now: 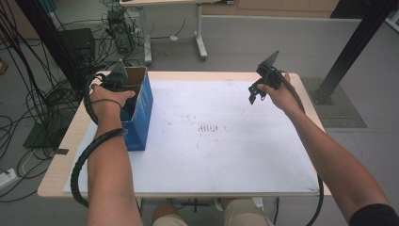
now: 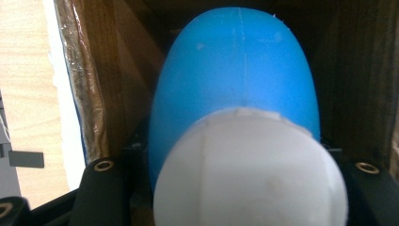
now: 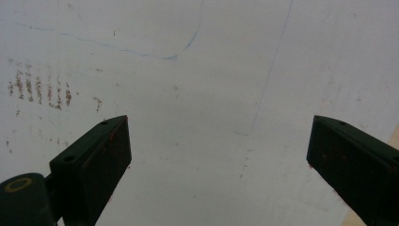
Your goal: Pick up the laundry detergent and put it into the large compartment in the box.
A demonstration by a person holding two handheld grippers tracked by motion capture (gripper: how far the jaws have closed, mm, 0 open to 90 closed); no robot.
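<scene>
Jaws of the left gripper (image 1: 115,82) sit inside the open blue box (image 1: 141,113), closed on a blue-and-white egg-shaped thing (image 2: 240,127) that bulges up between them, brown box walls on either side. Jaws of the right gripper (image 3: 219,160) are spread wide with nothing between them, held above the smudged white board (image 3: 211,70), well apart from the box.
</scene>
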